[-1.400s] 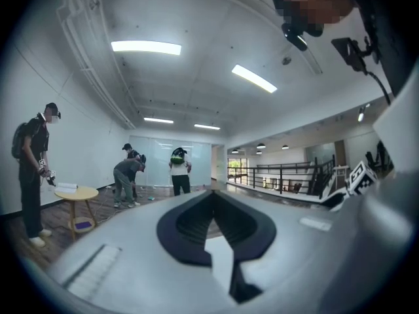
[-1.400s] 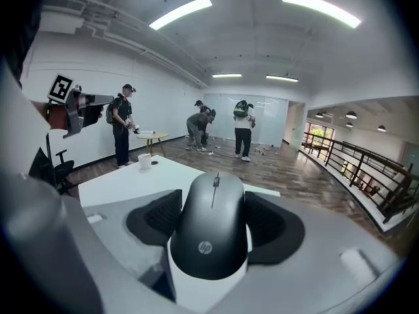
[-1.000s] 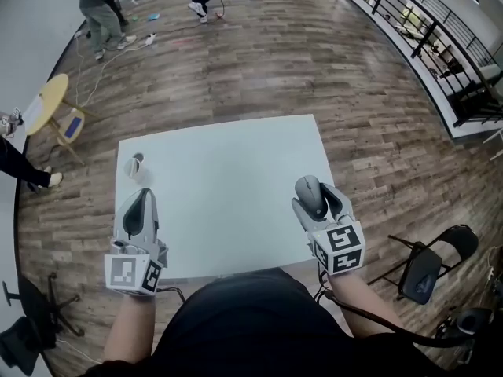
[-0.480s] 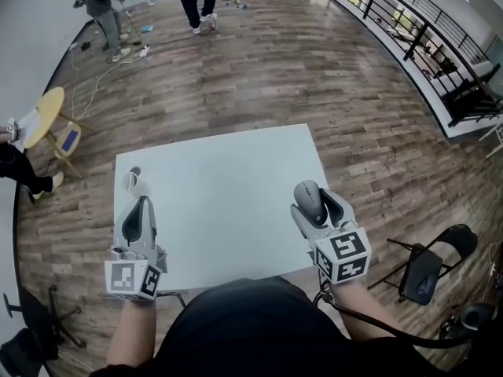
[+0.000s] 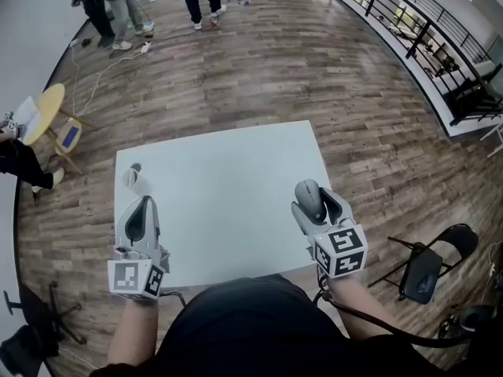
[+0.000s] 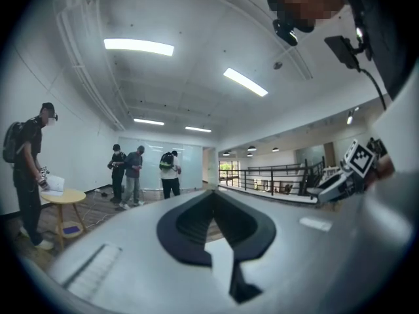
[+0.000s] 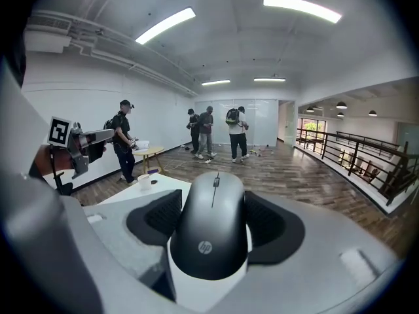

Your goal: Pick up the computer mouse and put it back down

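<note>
A dark grey computer mouse (image 5: 310, 194) sits between the jaws of my right gripper (image 5: 317, 197), which is shut on it over the right edge of the white table (image 5: 220, 195). In the right gripper view the mouse (image 7: 213, 231) fills the gap between the two black pads, scroll wheel pointing away from me. My left gripper (image 5: 139, 213) hovers over the table's left front part, pointing level. Its pads (image 6: 190, 237) meet at the tips with nothing between them.
A small white cup (image 5: 130, 177) stands near the table's far left corner. A black folding chair (image 5: 424, 272) is on the wooden floor at the right. A yellow round table (image 5: 43, 104) and several people stand far off at the left and back.
Both grippers have stayed almost where they were, the mouse still gripped. The people at the back have walked a little.
</note>
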The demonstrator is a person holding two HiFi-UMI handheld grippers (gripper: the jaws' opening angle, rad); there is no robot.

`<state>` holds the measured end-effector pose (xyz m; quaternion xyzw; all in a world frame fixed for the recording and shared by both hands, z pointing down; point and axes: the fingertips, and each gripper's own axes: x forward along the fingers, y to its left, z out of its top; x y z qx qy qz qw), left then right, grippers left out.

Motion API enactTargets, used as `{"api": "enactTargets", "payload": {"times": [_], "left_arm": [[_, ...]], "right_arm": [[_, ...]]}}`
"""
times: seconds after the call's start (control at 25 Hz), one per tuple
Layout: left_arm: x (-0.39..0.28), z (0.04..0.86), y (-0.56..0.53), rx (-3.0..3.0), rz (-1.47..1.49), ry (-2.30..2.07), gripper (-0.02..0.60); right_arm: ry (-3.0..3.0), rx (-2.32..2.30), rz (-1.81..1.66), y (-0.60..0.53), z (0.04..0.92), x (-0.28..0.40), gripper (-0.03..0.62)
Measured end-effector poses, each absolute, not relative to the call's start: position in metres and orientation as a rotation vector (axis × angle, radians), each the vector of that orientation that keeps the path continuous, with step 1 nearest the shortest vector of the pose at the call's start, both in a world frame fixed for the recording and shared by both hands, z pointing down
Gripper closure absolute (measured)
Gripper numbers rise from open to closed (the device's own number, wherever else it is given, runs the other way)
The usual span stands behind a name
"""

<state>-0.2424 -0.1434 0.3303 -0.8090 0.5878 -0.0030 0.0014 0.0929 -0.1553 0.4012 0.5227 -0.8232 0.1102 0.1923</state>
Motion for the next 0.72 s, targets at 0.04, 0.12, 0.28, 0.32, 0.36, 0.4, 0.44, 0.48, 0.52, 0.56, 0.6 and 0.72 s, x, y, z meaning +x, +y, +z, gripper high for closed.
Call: {"api": "enactTargets", "payload": {"times": [0.04, 0.12, 0.28, 0.32, 0.36, 0.4, 0.44, 0.48, 0.52, 0.56, 0.6, 0.72], "left_arm": [[-0.246, 0.332, -0.144, -2.538, -0.007, 1.864, 0.574], [-0.250, 0.332, -0.142, -2.534, 0.003, 1.881, 0.574], [-0.253, 0.329, -0.138, -2.520, 0.014, 1.889, 0.574], [-0.253, 0.329, -0.137, -2.518, 0.015, 1.893, 0.574], [-0.254, 0.328, -0.137, -2.516, 0.015, 1.898, 0.574], [-0.255, 0.328, -0.136, -2.513, 0.013, 1.901, 0.574], [-0.255, 0.327, -0.136, -2.510, 0.012, 1.904, 0.574], [-0.254, 0.327, -0.135, -2.507, 0.011, 1.907, 0.574], [-0.254, 0.326, -0.134, -2.504, 0.011, 1.910, 0.574], [-0.253, 0.326, -0.133, -2.501, 0.011, 1.912, 0.574], [-0.253, 0.325, -0.132, -2.499, 0.009, 1.915, 0.574], [-0.254, 0.325, -0.130, -2.495, -0.003, 1.921, 0.574]], "right_arm": [[-2.310, 1.468, 0.312, -0.156, 0.402, 0.093, 0.293], [-2.308, 1.467, 0.303, -0.157, 0.403, 0.094, 0.293], [-2.302, 1.466, 0.296, -0.160, 0.407, 0.096, 0.293], [-2.301, 1.465, 0.298, -0.160, 0.408, 0.096, 0.293], [-2.301, 1.463, 0.298, -0.161, 0.408, 0.096, 0.293], [-2.302, 1.459, 0.298, -0.161, 0.409, 0.096, 0.293], [-2.302, 1.454, 0.296, -0.162, 0.409, 0.096, 0.293], [-2.303, 1.449, 0.294, -0.162, 0.410, 0.096, 0.293], [-2.303, 1.444, 0.291, -0.163, 0.412, 0.096, 0.293], [-2.303, 1.439, 0.290, -0.163, 0.413, 0.096, 0.293], [-2.304, 1.435, 0.291, -0.163, 0.415, 0.096, 0.293], [-2.311, 1.419, 0.313, -0.166, 0.422, 0.093, 0.293]]}}
